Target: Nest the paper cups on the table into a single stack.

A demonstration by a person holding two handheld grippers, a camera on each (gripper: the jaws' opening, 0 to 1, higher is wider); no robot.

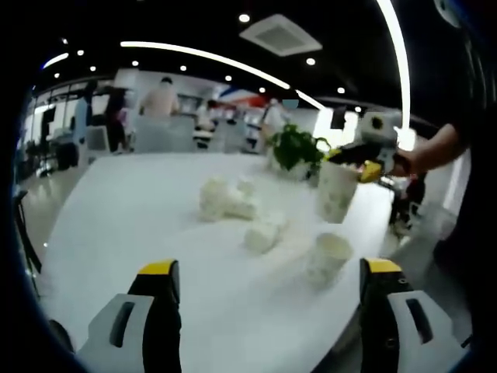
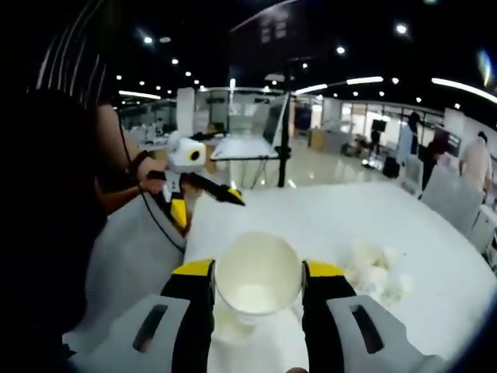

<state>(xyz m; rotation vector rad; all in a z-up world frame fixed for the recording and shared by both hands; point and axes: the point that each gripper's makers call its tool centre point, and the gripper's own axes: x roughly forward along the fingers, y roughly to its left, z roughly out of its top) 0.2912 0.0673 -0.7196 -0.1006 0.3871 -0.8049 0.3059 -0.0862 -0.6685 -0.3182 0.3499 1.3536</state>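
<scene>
- Cups lie scattered on the white worktop (image 1: 140,233); one upright paper cup (image 1: 327,257) stands just in front of the potted plant (image 1: 295,149), with crumpled cups (image 1: 225,200) beside it.
- Our right gripper (image 2: 258,289) has its fingers closed on a held cup (image 2: 258,273), mouth facing the camera; in the left gripper view this cup hangs beside the plant.
- Our left gripper (image 1: 268,289) is spread wide and empty.
- We judge the next step to be nesting: align the held cup's base squarely over the upright cup's mouth, lower straight, and steady the lower cup with the left fingers.

Cups (image 1: 264,233) scattered, seemingly, on table (image 1: 132,225).
</scene>
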